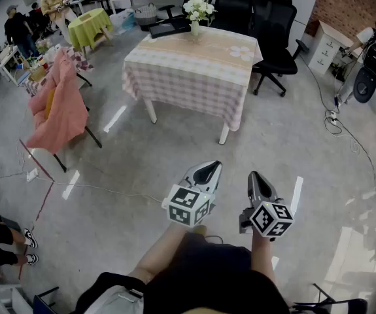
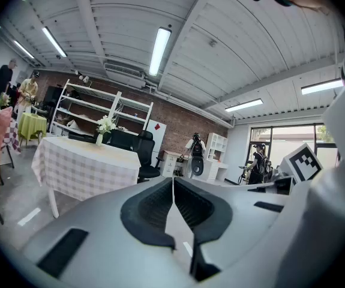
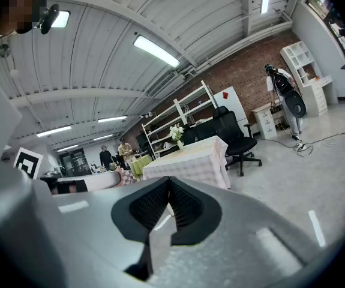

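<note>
Both grippers hang in the air in front of the person, over bare grey floor. My left gripper (image 1: 212, 167) is shut with its tips together and holds nothing (image 2: 173, 179). My right gripper (image 1: 254, 175) is beside it, also shut and empty (image 3: 170, 180). Both point toward a table (image 1: 194, 64) with a checked cloth, a couple of metres ahead. A vase of white flowers (image 1: 198, 10) stands on the table's far edge. The same table shows in the left gripper view (image 2: 82, 161) and in the right gripper view (image 3: 190, 158).
A black office chair (image 1: 274, 34) stands right of the table. A chair draped with pink cloth (image 1: 60, 106) is at the left. Cables (image 1: 341, 126) trail across the floor at right. People stand at the far left by a green-covered table (image 1: 89, 25). Shelves line the brick back wall.
</note>
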